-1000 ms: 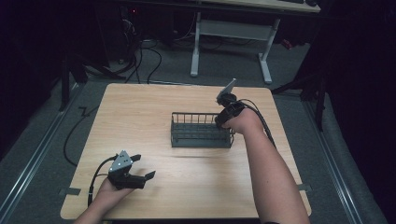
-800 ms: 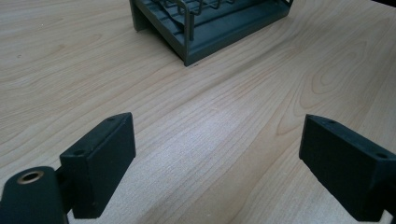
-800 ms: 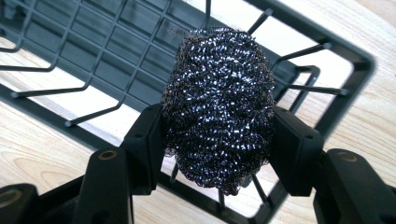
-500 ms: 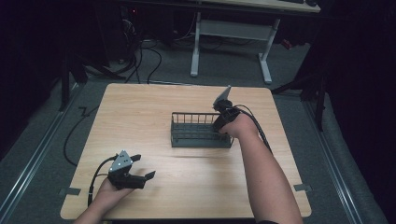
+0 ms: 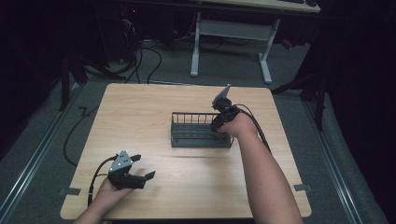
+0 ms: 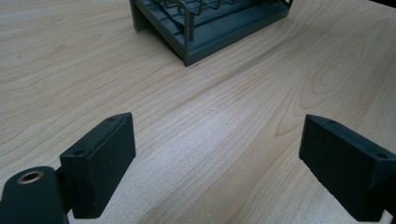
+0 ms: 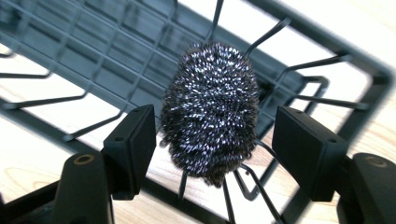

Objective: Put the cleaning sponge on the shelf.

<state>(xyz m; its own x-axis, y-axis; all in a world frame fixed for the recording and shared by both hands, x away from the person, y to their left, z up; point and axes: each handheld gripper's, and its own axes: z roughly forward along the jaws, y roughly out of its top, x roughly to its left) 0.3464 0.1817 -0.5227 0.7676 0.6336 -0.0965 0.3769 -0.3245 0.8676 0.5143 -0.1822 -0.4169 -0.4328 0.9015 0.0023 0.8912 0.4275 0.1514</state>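
The right gripper (image 7: 212,144) is reaching down into the right end of the dark wire basket (image 5: 201,130), its jaws standing apart on either side of a dark steel-wool scrubber (image 7: 210,112); a gap is showing at each side, so nothing is being gripped. The basket is sitting near the middle of the wooden worktop (image 5: 140,112). The left gripper (image 5: 142,168) is resting near the worktop's front left corner, jaws spread wide and empty. No legible writing is showing anywhere.

dim lab, wooden table (image 5: 140,116), floor cables (image 5: 154,56), desk frame (image 5: 229,32)
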